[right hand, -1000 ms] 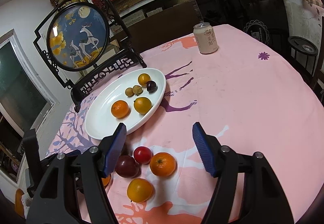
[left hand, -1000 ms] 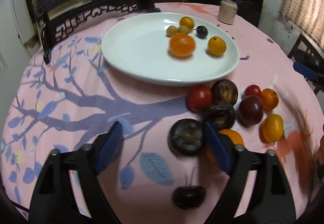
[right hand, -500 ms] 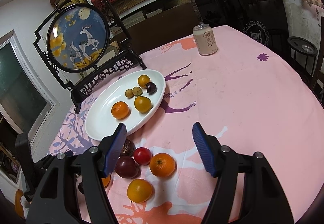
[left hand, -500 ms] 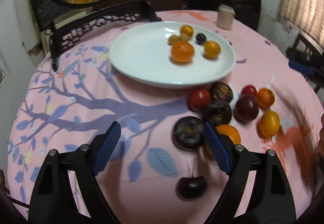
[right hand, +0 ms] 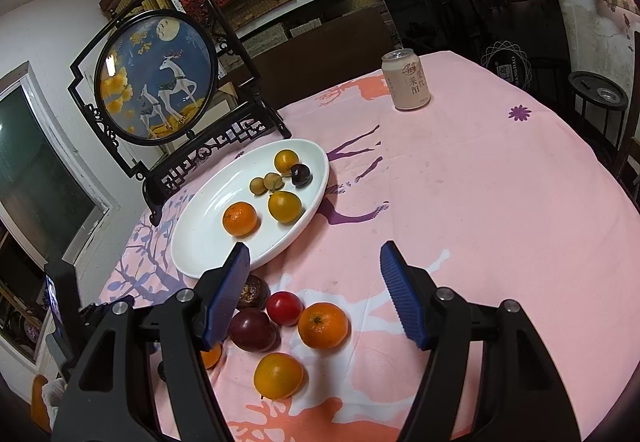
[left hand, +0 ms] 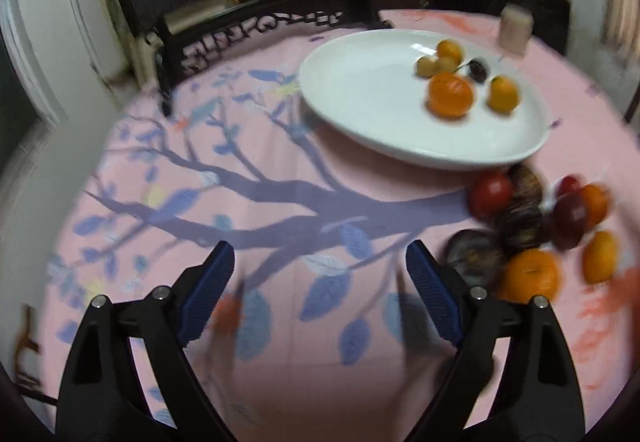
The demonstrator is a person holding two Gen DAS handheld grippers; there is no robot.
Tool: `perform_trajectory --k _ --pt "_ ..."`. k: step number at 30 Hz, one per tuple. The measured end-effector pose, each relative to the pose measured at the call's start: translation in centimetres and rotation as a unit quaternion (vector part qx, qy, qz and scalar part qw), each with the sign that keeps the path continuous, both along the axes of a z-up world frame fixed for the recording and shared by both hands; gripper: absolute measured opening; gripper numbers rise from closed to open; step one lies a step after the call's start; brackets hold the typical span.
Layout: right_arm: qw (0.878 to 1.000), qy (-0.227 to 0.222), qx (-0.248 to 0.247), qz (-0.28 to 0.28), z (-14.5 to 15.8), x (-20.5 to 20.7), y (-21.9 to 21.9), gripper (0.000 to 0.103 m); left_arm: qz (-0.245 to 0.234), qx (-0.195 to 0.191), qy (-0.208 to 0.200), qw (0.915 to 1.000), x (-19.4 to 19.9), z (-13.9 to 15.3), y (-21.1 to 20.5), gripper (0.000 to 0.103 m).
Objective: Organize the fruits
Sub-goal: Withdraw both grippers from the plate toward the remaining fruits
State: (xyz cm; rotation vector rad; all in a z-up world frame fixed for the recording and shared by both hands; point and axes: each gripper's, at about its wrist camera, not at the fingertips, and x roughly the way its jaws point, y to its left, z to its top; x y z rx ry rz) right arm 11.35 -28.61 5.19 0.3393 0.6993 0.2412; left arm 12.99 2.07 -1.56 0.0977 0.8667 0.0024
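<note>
A white oval plate on the pink cloth holds an orange, a yellow fruit, a dark cherry and small fruits. Loose fruits lie in front of it: an orange, a red one, a dark plum, a yellow one. My right gripper is open above them, empty. My left gripper is open and empty over bare cloth, left of the fruit pile. The left wrist view is blurred.
A framed round deer picture on a black stand stands behind the plate. A drink can is at the far side of the table. A black chair and a side stool are beyond the table edge.
My left gripper has swung left, so the fruit pile now lies at its right instead of between its fingers. The right gripper has barely moved.
</note>
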Motion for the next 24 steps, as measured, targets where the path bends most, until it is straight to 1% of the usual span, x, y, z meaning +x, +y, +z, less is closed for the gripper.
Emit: perform_trajectory --k 3,4,7,10,11,13,15,17,19,20,21,22,23,24 --pt "1.0 -0.003 0.0 0.0 0.1 -0.1 0.0 0.068 -0.031 0.0 -0.028 0.9991 -1.0 1.0 -1.2 0.089" --pt "1.0 -0.002 0.0 0.0 0.1 0.0 -0.1 0.068 -0.049 0.002 -0.03 0.9983 -1.3 1.0 -2.0 0.089" --pt "1.0 -0.001 0.0 0.0 0.1 0.0 0.0 0.068 -0.074 0.019 -0.02 0.9969 -1.4 0.4 -3.3 0.089" --pt "1.0 0.0 0.0 0.0 0.1 0.0 -0.1 0.068 -0.1 0.008 -0.01 0.9949 -1.5 0.2 -4.1 0.089" --pt "1.0 0.0 0.0 0.0 0.1 0.0 -0.1 0.068 -0.104 0.012 -0.008 0.9944 -1.5 -0.1 -4.3 0.089" --pt "1.0 0.001 0.0 0.001 0.1 0.0 -0.1 0.068 -0.104 0.032 -0.016 0.9939 -1.7 -0.2 -4.8 0.089" --pt "1.0 0.001 0.0 0.0 0.1 0.0 -0.1 0.068 -0.109 0.022 -0.016 0.9937 -1.9 -0.1 -4.8 0.089" --pt "1.0 0.0 0.0 0.001 0.1 0.0 -0.1 0.068 -0.124 -0.004 -0.013 0.9922 -1.9 0.2 -4.7 0.089" --pt "1.0 0.0 0.0 0.0 0.1 0.0 -0.1 0.068 -0.151 -0.035 -0.007 0.9879 -2.1 0.5 -4.9 0.089" --pt "1.0 0.0 0.0 0.0 0.1 0.0 -0.1 0.068 -0.165 -0.042 -0.005 0.9853 -2.3 0.6 -5.3 0.09" --pt "1.0 0.0 0.0 -0.001 0.1 0.0 -0.2 0.068 -0.167 -0.034 -0.008 0.9854 -2.4 0.6 -5.5 0.09" --pt "1.0 0.001 0.0 -0.001 0.1 0.0 -0.2 0.068 -0.155 -0.015 -0.018 0.9876 -2.5 0.7 -5.5 0.09" --pt "1.0 0.001 0.001 -0.002 0.1 0.0 -0.2 0.068 -0.145 -0.012 -0.018 0.9892 -2.3 0.8 -5.2 0.089" --pt "1.0 0.001 0.002 -0.002 0.1 0.0 -0.2 0.068 -0.136 -0.02 -0.015 0.9904 -2.0 0.8 -4.7 0.089"
